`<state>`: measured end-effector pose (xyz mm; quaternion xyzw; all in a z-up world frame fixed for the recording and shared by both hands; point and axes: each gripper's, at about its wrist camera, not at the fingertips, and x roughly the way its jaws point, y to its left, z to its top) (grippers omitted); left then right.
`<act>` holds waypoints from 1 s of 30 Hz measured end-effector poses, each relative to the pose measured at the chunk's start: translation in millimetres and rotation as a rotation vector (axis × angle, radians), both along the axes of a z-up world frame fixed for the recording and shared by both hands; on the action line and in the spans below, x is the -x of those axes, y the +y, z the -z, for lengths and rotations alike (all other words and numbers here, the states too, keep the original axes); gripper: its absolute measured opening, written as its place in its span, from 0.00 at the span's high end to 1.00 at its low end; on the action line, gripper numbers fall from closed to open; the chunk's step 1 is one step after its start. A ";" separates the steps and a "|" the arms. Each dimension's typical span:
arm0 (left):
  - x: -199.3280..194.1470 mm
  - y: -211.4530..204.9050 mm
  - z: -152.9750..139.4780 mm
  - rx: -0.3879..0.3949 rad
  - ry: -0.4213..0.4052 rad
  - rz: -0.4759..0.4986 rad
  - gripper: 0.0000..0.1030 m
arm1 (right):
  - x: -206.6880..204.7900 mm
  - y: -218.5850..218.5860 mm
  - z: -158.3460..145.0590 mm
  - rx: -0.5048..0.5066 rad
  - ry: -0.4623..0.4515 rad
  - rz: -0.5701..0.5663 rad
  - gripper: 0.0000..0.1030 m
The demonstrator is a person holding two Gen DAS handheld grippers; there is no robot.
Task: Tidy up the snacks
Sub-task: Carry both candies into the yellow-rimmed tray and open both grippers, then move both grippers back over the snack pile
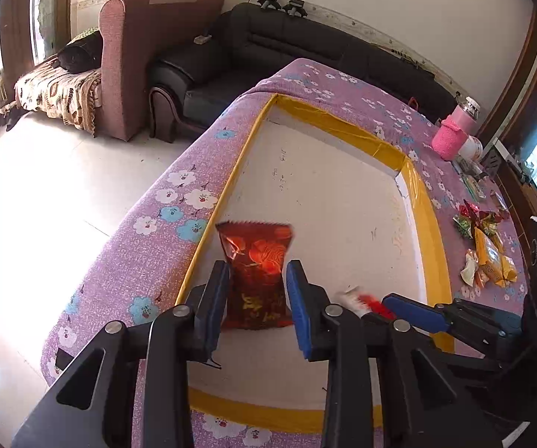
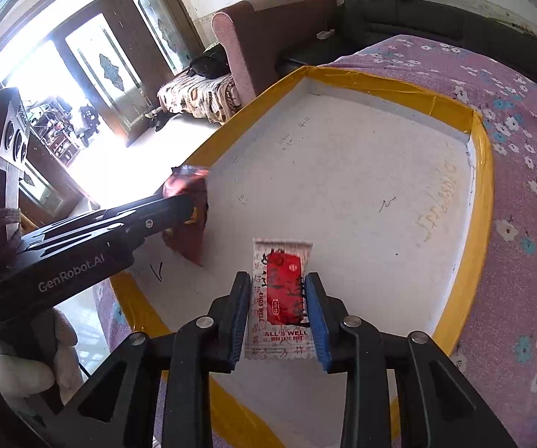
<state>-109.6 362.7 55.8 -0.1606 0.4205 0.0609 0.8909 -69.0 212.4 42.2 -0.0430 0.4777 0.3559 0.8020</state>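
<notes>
Both tongs are over the white tray (image 2: 343, 171) with its yellow taped rim, which lies on the purple flowered cloth (image 1: 149, 246). At the bottom middle of the left wrist view, the left gripper (image 1: 258, 295) has a dark red snack packet (image 1: 257, 272) between its blue pads; the pads stand at the packet's two edges, and I think they pinch it, though a thin gap on the right side makes this not certain. At the bottom middle of the right wrist view, the right gripper (image 2: 277, 313) has a white and red sachet (image 2: 281, 295) between its pads in the same way, and the sachet looks held above the tray floor.

As for progress, the tray floor is bare apart from these two packets, so the sorting seems near its beginning. Several snacks (image 1: 486, 250) remain in a loose heap on the cloth at the right edge of the left view, beside a pink bottle (image 1: 451, 134), and these must come into the tray afterwards.
</notes>
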 end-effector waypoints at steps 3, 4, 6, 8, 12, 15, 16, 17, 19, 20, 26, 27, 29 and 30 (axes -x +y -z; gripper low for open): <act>5.2 3.0 -9.4 0.027 -0.029 -0.020 0.65 | -1.3 -17.4 -7.7 -0.065 0.021 0.015 0.56; 7.4 2.5 -13.7 0.036 -0.043 -0.024 0.65 | -1.2 -24.1 -13.4 -0.078 0.012 0.026 0.55; 12.2 -2.1 -23.8 0.051 -0.076 -0.024 0.64 | -1.4 -47.7 -24.1 -0.097 -0.015 0.051 0.53; 16.1 -13.0 -34.6 0.055 -0.111 -0.004 0.61 | -3.2 -78.9 -33.1 -0.104 -0.037 0.093 0.51; 15.9 -51.3 -50.2 0.073 -0.161 0.093 0.48 | -22.3 -166.3 -37.1 -0.107 -0.050 0.260 0.51; 8.4 -84.2 -52.1 0.106 -0.160 0.184 0.47 | -42.7 -245.7 -33.7 -0.107 -0.042 0.421 0.51; 6.0 -94.8 -52.1 0.113 -0.156 0.214 0.47 | -44.7 -269.4 -33.0 -0.110 -0.039 0.468 0.50; 2.6 -105.6 -51.3 0.120 -0.150 0.243 0.47 | -47.5 -294.4 -31.5 -0.111 -0.036 0.520 0.50; -4.6 -125.7 -48.7 0.131 -0.138 0.291 0.47 | -51.7 -341.9 -28.7 -0.102 -0.033 0.623 0.48; -8.9 -135.1 -47.0 0.131 -0.130 0.309 0.47 | -53.2 -360.3 -27.5 -0.094 -0.032 0.659 0.48; -28.7 -178.3 -34.9 0.166 -0.085 0.361 0.47 | -78.5 -364.2 -29.8 -0.107 -0.013 0.607 0.48; -29.4 -183.6 -33.7 0.163 -0.079 0.370 0.47 | -87.6 -356.0 -30.0 -0.114 -0.013 0.580 0.48; -28.7 -190.7 -33.2 0.149 -0.071 0.381 0.47 | -104.2 -340.6 -28.0 -0.117 -0.010 0.539 0.49; -27.3 -191.0 -33.4 0.146 -0.069 0.380 0.47 | -114.6 -335.0 -24.7 -0.113 -0.008 0.535 0.49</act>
